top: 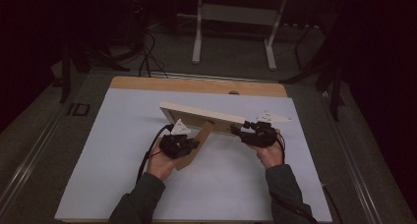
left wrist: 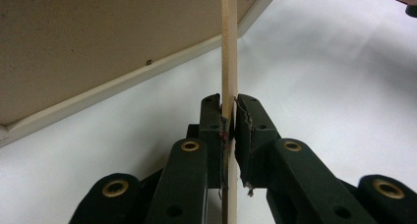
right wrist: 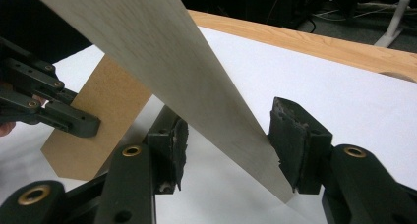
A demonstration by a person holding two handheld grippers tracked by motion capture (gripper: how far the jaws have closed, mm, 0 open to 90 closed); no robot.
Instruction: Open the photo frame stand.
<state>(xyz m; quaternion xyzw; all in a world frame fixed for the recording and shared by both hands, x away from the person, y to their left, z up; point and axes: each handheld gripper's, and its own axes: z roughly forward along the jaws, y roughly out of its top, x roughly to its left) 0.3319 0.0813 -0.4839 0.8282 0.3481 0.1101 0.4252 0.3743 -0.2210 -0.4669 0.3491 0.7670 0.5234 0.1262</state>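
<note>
A pale wooden picture frame [top: 201, 113] stands tilted on the white table sheet [top: 123, 175], its back toward me. Its brown fold-out stand leg [top: 199, 143] sticks out toward me from the back. My left gripper [top: 194, 145] is shut on that leg. In the left gripper view the leg [left wrist: 229, 47] runs edge-on between the pads of that gripper [left wrist: 229, 121], with the frame's back [left wrist: 98, 47] at the upper left. My right gripper [top: 236, 129] is at the frame's right end. Its jaws [right wrist: 231, 130] stand wide around the frame's edge [right wrist: 187, 71], and the left pad [right wrist: 179, 145] is clear of the wood.
The table's bare wooden strip [top: 196, 85] runs along the far edge. Behind it are a dark floor, cables [top: 147, 57] and a white desk stand [top: 236, 17]. White sheet lies on both sides of the frame and in front of my hands.
</note>
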